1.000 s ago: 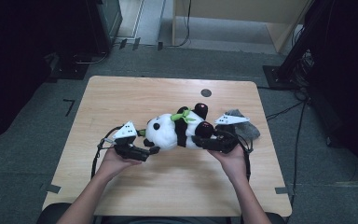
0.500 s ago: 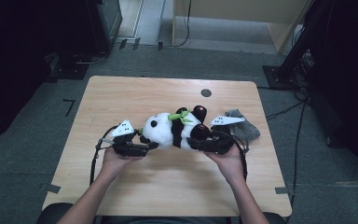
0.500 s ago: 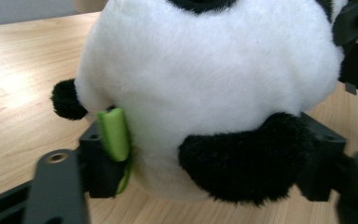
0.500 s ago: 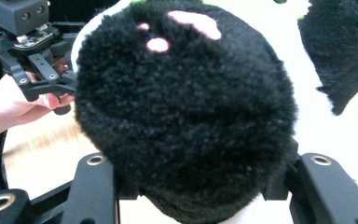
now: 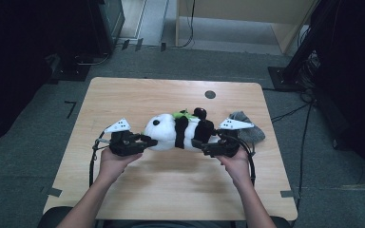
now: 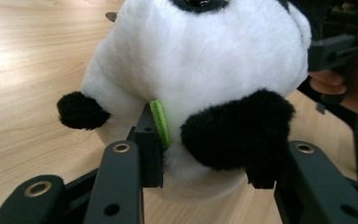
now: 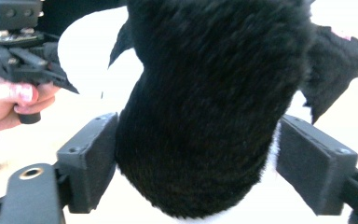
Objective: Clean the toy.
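plush panda [image 5: 176,132] | black-and-white | lying sideways | table centre

My left gripper [image 6: 205,163] reaches up from below onto the plush panda [image 6: 200,79], which lies on the wooden table [image 6: 28,70]. My jaws stand apart with the panda's lower end between them: one jaw presses into the white fur beside a thin green felt piece [image 6: 159,122], the other sits against a black furry limb [image 6: 235,128] on the panda's far side. A second black limb [image 6: 79,110] sticks out from the panda toward the bare table. Beyond the panda's upper side, my other hand [image 6: 349,84] grips its black gripper [image 6: 338,44].
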`<state>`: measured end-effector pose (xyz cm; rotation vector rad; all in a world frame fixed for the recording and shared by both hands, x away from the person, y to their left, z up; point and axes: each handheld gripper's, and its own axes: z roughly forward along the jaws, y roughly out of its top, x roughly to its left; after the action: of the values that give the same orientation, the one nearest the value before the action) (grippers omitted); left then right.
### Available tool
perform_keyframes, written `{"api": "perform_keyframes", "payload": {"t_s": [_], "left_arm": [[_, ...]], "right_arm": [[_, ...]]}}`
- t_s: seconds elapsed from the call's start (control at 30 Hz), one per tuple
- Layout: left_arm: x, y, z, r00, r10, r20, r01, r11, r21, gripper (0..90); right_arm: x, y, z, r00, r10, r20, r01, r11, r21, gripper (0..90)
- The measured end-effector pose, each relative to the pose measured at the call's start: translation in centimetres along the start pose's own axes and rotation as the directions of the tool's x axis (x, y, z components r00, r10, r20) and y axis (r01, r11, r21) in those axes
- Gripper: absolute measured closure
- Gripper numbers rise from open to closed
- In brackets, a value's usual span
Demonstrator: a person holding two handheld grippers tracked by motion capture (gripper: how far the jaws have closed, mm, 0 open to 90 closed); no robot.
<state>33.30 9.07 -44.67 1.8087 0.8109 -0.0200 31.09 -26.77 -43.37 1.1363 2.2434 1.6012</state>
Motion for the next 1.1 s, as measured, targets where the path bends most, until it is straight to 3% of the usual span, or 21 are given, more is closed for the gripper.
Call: {"api": "perform_keyframes", "payload": {"t_s": [0.13, 0.23, 0.3, 0.4, 0.57, 0.6, 0.67, 0.7, 0.83, 0.93, 0.97, 1.07, 1.1], "left_arm": [[0.5, 0.1, -0.5, 0.9997, -0.023, 0.006, 0.023, 0.9996, -0.013, 57.6], [0.7, 0.4, -0.9, 0.9993, -0.029, 0.022, 0.029, 0.9994, -0.016, 58.0], [0.7, 0.5, -1.0, 0.9982, -0.041, 0.043, 0.042, 0.999, -0.016, 59.4], [0.6, 0.6, -0.9, 0.993, -0.077, 0.089, 0.08, 0.9965, -0.024, 60.1], [0.2, 0.7, -0.5, 0.9899, -0.091, 0.109, 0.095, 0.9952, -0.027, 60.0], [0.0, 0.7, -0.4, 0.9892, -0.092, 0.114, 0.096, 0.9951, -0.025, 59.9], [-0.2, 0.7, -0.3, 0.9925, -0.078, 0.094, 0.081, 0.9965, -0.024, 58.8], [-0.3, 0.7, -0.3, 0.994, -0.07, 0.084, 0.072, 0.9972, -0.019, 57.4], [-0.6, 0.5, 0.2, 0.9998, -0.012, 0.016, 0.013, 0.9998, -0.015, 44.3], [-0.1, 0.4, 0.3, 0.9996, -0.002, 0.029, 0.003, 0.9994, -0.035, 33.1], [0.0, 0.3, 0.3, 0.9996, 0.008, 0.027, -0.007, 0.9993, -0.036, 30.2], [0.3, 0.2, 0.0, 0.9953, 0.094, 0.025, -0.093, 0.9949, -0.04, 28.3], [0.6, 0.1, -0.2, 0.9947, 0.095, 0.04, -0.094, 0.9948, -0.041, 28.2]], "right_arm": [[0.6, -0.4, -0.1, 0.992, -0.125, 0.017, 0.125, 0.992, -0.027, 10.4], [0.6, -0.7, -0.1, 0.9904, -0.134, -0.033, 0.134, 0.991, 0.011, 0.0], [0.6, -1.1, 0.1, 0.9865, -0.153, -0.059, 0.154, 0.988, 0.025, 0.0], [1.2, -1.6, 0.5, 0.9701, -0.242, -0.021, 0.243, 0.969, 0.055, 0.0], [2.1, -1.4, 0.7, 0.9577, -0.279, 0.072, 0.278, 0.96, 0.022, 0.0], [2.3, -1.4, 0.8, 0.9494, -0.296, 0.104, 0.296, 0.955, 0.02, 0.0], [2.5, -1.5, 0.8, 0.9292, -0.338, 0.15, 0.338, 0.941, 0.025, 10.1], [2.4, -1.6, 0.7, 0.9259, -0.339, 0.167, 0.34, 0.94, 0.02, 15.2], [2.3, -1.5, 0.7, 0.929, -0.326, 0.175, 0.324, 0.945, 0.044, 29.0], [1.8, -1.2, 0.8, 0.9567, -0.249, 0.151, 0.244, 0.968, 0.054, 31.7], [1.6, -1.1, 0.7, 0.962, -0.23, 0.148, 0.224, 0.973, 0.054, 32.8], [1.4, -0.6, 0.3, 0.9729, -0.185, 0.139, 0.178, 0.982, 0.06, 34.8], [1.4, -0.4, 0.1, 0.9761, -0.17, 0.136, 0.163, 0.985, 0.06, 35.5]]}}
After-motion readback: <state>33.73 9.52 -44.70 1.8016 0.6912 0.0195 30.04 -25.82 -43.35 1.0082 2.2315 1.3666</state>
